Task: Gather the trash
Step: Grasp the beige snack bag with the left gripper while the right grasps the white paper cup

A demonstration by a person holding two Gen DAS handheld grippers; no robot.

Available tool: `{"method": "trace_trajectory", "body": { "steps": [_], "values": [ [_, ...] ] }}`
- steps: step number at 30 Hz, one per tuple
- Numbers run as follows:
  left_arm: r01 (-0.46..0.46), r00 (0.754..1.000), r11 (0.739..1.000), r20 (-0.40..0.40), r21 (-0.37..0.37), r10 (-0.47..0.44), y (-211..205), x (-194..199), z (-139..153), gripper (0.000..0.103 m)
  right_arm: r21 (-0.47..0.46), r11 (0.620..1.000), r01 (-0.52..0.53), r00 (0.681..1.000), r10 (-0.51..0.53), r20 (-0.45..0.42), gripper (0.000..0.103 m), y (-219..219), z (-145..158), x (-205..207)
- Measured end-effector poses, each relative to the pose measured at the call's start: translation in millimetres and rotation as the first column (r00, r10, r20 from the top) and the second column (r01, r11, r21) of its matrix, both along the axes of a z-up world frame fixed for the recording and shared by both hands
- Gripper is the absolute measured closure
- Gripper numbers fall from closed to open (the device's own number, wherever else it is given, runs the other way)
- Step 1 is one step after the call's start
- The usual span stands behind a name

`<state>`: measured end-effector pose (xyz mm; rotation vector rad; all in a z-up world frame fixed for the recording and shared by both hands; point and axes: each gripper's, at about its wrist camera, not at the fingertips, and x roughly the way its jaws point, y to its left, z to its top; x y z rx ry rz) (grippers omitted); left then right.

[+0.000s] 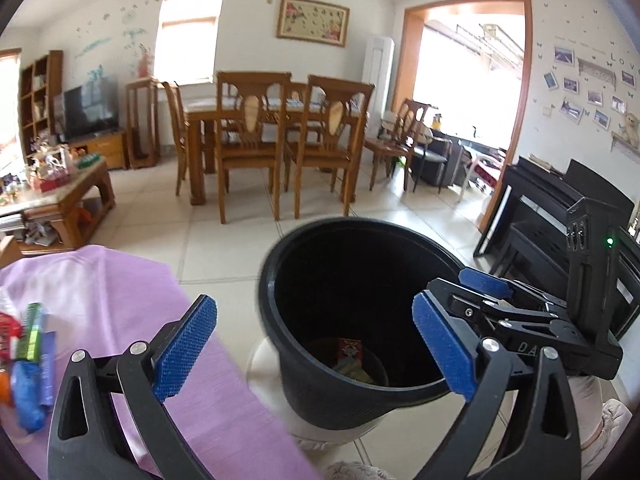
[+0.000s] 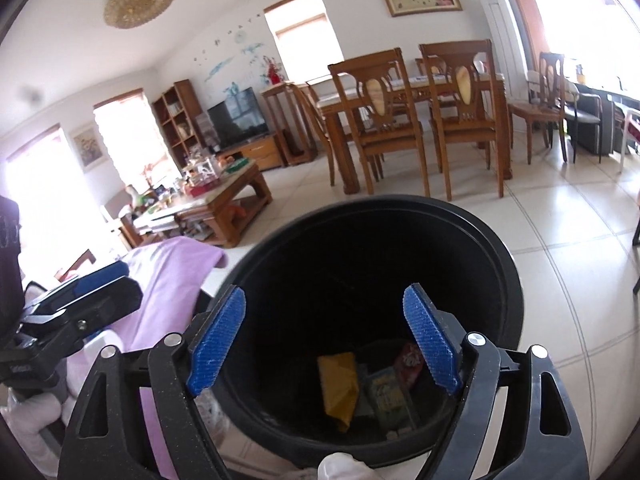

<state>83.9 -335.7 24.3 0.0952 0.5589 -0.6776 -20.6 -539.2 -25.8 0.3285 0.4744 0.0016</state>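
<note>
A black trash bin [image 1: 320, 360] [image 2: 512, 280] stands on the tiled floor beside a purple-covered surface [image 1: 120, 300]. Inside it lie a yellow wrapper [image 2: 340, 384], a red packet [image 2: 409, 362] and a greenish packet [image 2: 386, 398]. My left gripper [image 1: 316, 346] hovers over the bin's near rim, jaws wide apart with nothing between them. My right gripper [image 2: 332, 338] hangs above the bin mouth, also open and empty; it shows at the right in the left wrist view [image 1: 486, 286]. More trash, a green box [image 1: 32, 332] and a blue wrapper [image 1: 26, 396], lies on the purple cover at the left.
A wooden coffee table [image 1: 60, 204] crowded with items stands at the left. A dining table with chairs [image 1: 276, 128] lies ahead, and a black piano and bench [image 1: 548, 216] at the right. Pale tiled floor [image 1: 224, 248] stretches between them.
</note>
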Motion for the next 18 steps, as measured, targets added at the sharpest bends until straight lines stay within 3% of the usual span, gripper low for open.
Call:
{"method": "trace_trajectory", "body": {
  "steps": [7, 11, 18],
  "values": [
    [-0.077, 0.997, 0.997, 0.028, -0.025, 0.077, 59, -11, 10, 0.005, -0.031, 0.996, -0.082, 0.996, 0.083, 0.040, 0.015, 59, 25, 7],
    [-0.131, 0.991, 0.991, 0.016, -0.032, 0.132, 97, -10, 11, 0.005, -0.043, 0.989, -0.140, 0.988, 0.142, 0.056, 0.007, 99, 37, 17],
    [-0.271, 0.963, 0.960, -0.013, -0.068, 0.270, 185, -4, 7, 0.005, -0.083, 0.956, -0.280, 0.957, 0.285, 0.056, 0.007, 181, 50, 40]
  ]
}}
